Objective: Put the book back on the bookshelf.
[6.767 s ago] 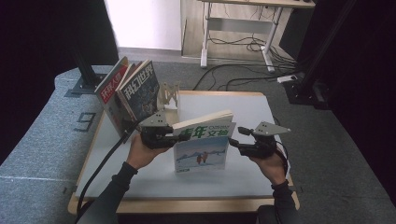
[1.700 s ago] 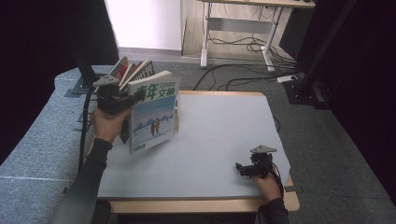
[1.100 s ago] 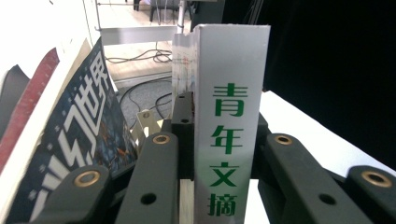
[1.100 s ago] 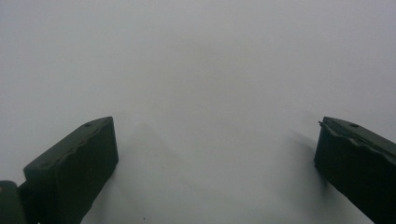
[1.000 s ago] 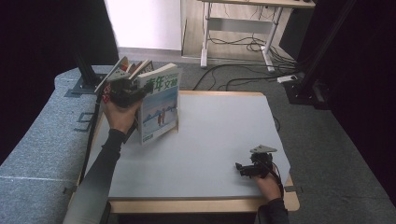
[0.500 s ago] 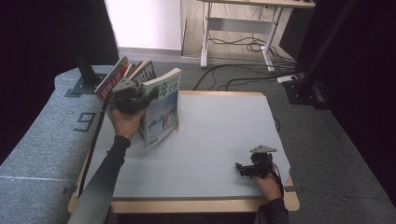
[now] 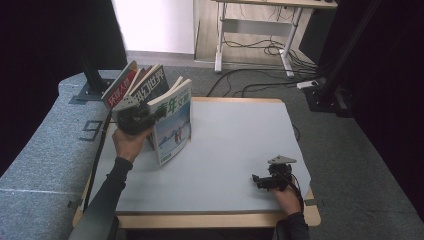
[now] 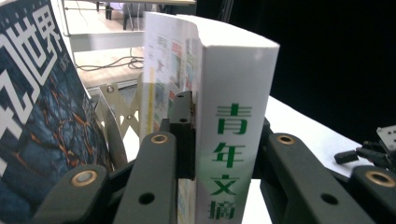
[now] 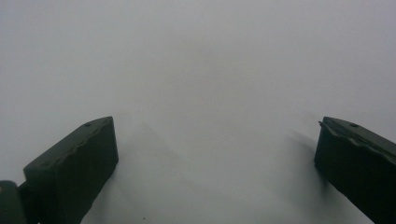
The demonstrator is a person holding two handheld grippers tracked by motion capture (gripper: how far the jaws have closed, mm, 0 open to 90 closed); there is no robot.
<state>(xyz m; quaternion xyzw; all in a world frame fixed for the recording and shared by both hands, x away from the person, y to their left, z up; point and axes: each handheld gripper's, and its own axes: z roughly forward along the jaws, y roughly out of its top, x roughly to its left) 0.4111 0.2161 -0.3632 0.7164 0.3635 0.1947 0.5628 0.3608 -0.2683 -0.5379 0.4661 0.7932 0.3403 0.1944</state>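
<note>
1. High view: at the table's (image 7: 235, 150) far left edge, two magazines (image 7: 142, 86) lean in a folding rack.
2. Just right of them, the left gripper (image 7: 150, 116) holds a green-lettered magazine (image 7: 172, 125) nearly upright, its lower edge close to the grey tabletop; whether the two touch cannot be told.
3. Left gripper view: the jaws stand narrow, clamped on either side of the magazine's white spine (image 8: 229, 140), which bears green characters.
4. In that view the dark blue cover of a racked magazine (image 8: 37, 121) stands just beside it on the left, with the rack's metal lattice (image 8: 114, 116) between them.
5. High view: well apart, near the front right corner, the right gripper (image 7: 257, 180) rests low over the table.
6. Right gripper view: its jaws stand wide, nothing between them but bare grey surface.
</note>
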